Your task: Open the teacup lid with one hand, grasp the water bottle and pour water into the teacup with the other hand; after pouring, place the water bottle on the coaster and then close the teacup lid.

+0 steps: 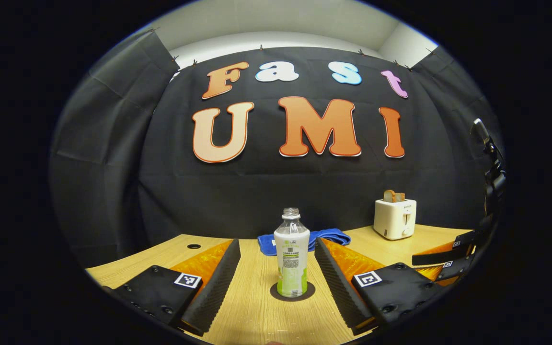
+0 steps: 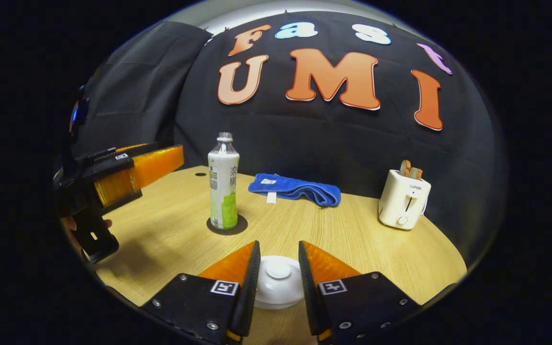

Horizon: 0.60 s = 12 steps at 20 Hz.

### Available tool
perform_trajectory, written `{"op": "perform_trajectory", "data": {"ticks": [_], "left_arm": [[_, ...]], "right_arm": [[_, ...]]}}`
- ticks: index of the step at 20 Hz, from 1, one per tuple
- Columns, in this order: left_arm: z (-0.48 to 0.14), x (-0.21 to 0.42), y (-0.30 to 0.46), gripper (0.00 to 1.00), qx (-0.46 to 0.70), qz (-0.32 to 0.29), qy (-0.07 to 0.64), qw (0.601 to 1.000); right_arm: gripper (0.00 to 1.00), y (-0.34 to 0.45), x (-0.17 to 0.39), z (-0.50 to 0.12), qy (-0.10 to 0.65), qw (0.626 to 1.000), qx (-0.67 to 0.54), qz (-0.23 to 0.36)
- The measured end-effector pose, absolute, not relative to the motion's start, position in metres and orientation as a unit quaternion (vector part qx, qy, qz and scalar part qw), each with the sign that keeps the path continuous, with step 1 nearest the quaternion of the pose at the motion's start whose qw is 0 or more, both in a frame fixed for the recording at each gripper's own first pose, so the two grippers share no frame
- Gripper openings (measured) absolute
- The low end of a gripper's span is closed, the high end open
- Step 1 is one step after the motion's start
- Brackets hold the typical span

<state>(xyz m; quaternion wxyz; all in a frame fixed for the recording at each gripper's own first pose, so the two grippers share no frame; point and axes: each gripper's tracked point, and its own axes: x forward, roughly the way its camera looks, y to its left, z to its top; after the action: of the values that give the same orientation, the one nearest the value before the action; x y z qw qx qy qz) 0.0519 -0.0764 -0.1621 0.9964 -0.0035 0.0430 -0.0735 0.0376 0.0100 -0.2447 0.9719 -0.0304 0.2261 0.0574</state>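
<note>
A clear water bottle with a green-and-white label and no cap stands upright on a dark round coaster. My left gripper is open, its fingers wide apart on either side of the bottle and short of it, touching nothing. The same bottle stands on the coaster in the right gripper view, with the left gripper hovering to its left. A white teacup lid with a round knob lies right below my right gripper, whose fingers straddle the knob with a gap on each side. The cup beneath is hidden.
A folded blue cloth lies at the back of the wooden table. A white toaster with bread in it stands at the back right. The right gripper reaches in at the right edge of the left gripper view.
</note>
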Motion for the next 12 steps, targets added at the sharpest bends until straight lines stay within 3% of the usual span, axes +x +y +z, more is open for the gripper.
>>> {"op": "perform_trajectory", "data": {"ticks": [3, 8, 12], "left_arm": [[-0.158, 0.046, -0.075, 0.97, -0.019, -0.079, 0.054, 0.995], [-0.157, 0.037, -0.055, 1.00, -0.038, -0.069, 0.080, 0.994], [-0.150, 0.026, -0.039, 1.00, -0.025, -0.064, 0.083, 0.994]], "right_arm": [[0.57, 0.000, 0.038, -0.218, 0.200, 0.979, -0.014, 0.043], [0.59, -0.020, 0.030, -0.175, 0.166, 0.985, -0.041, 0.018], [0.73, -0.035, 0.027, -0.133, 0.117, 0.991, -0.060, -0.019]]}}
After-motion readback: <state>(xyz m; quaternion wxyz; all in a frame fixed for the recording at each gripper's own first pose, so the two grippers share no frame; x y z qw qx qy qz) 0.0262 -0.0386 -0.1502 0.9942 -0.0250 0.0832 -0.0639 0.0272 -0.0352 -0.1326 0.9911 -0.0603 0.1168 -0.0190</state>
